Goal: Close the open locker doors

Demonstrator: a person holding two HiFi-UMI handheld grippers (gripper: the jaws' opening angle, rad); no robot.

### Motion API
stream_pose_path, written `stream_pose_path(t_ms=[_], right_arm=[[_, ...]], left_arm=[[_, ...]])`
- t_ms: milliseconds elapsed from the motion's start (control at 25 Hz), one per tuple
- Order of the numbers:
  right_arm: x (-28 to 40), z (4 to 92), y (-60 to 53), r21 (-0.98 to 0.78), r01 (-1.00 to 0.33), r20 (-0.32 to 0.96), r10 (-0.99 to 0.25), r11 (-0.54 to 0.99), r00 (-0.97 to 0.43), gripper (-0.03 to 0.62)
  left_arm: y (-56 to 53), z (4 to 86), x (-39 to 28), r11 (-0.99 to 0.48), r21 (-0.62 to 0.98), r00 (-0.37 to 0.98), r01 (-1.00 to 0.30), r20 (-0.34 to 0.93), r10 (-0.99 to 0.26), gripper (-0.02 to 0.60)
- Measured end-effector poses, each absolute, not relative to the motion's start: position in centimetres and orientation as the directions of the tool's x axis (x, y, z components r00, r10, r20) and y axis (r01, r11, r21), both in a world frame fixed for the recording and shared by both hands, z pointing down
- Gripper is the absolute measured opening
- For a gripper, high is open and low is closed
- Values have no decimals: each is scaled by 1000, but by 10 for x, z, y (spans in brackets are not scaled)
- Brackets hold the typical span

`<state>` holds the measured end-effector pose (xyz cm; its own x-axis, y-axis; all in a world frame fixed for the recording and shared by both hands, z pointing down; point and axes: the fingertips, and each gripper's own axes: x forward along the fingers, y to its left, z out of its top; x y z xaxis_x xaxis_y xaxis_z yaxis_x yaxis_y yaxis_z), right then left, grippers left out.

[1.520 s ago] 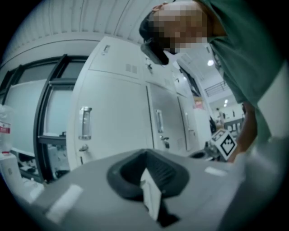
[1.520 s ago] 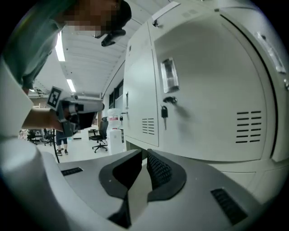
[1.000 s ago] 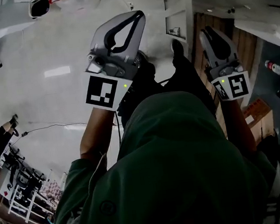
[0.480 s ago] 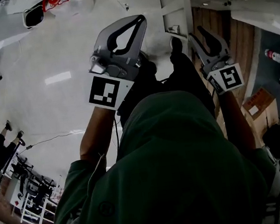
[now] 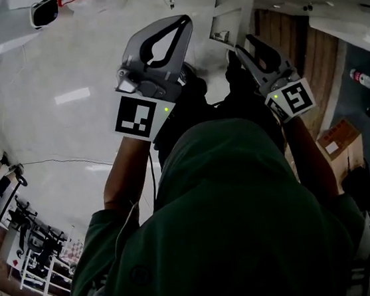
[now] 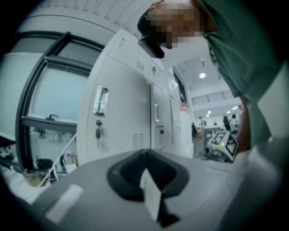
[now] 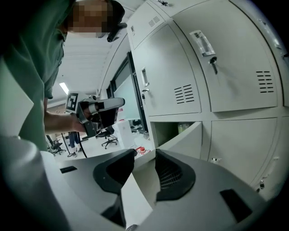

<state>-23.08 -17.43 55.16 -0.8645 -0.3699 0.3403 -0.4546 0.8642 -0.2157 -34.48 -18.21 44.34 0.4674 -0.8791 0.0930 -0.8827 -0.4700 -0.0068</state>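
Head view: cardboard box lying near wood panelling; red-capped bottle lying apart from it; thin cable trailing across pale floor.
Right gripper view: black office chair standing in background.
Left gripper view: dark-framed window letting daylight in.

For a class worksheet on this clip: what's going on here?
A person stands at grey lockers with a gripper in each hand. The right gripper points toward a lower locker door that stands ajar; its jaws have just been opening, with nothing gripped between them. The left gripper is shut and empty. The door is not yet closed.
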Motion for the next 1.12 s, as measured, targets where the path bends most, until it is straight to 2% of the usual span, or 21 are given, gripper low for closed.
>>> stream_pose_path(t_ms=[520,1120], right_arm=[[-345,561,-192,-112,-295,352,-240,949,-905,132],[-392,581,-279,-57,-415,371,-367,908,-853,117]], left_arm=[[-168,450,-418,-353,-10,351,-936,86,-932,0],[-181,456,-469,-232,-15,230,-973,69,-971,0]])
